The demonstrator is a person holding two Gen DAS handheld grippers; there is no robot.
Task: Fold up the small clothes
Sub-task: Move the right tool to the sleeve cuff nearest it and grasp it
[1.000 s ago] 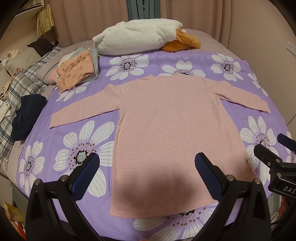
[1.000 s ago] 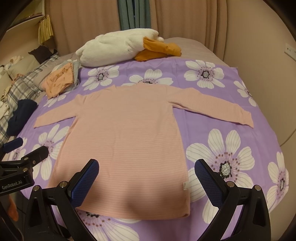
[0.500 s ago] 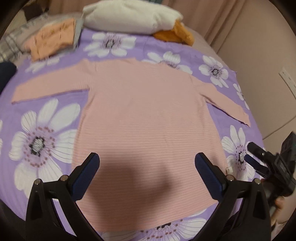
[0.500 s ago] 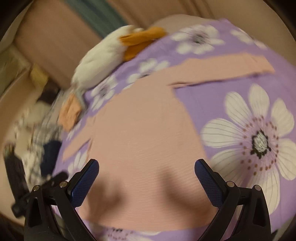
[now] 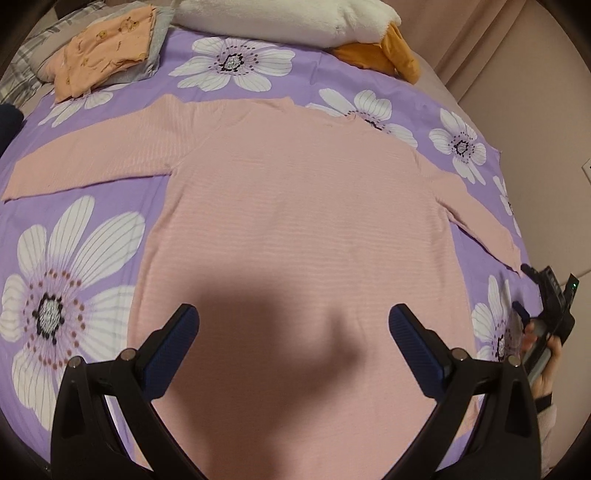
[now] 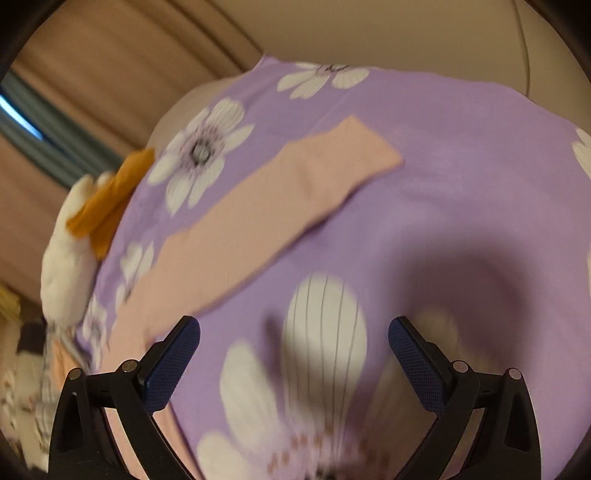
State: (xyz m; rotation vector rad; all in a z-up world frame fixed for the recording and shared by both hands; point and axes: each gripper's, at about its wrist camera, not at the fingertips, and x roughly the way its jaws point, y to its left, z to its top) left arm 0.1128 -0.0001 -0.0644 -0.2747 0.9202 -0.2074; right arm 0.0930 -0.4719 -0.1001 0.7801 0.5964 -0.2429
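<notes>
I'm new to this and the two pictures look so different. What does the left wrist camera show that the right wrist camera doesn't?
Only the left wrist view shows the whole pink top spread flat, the folded orange clothes, and the right gripper at the edge. Only the right wrist view shows the curtain and a close, blurred sleeve. Both show the purple flowered sheet, the white plush and open fingers.
</notes>
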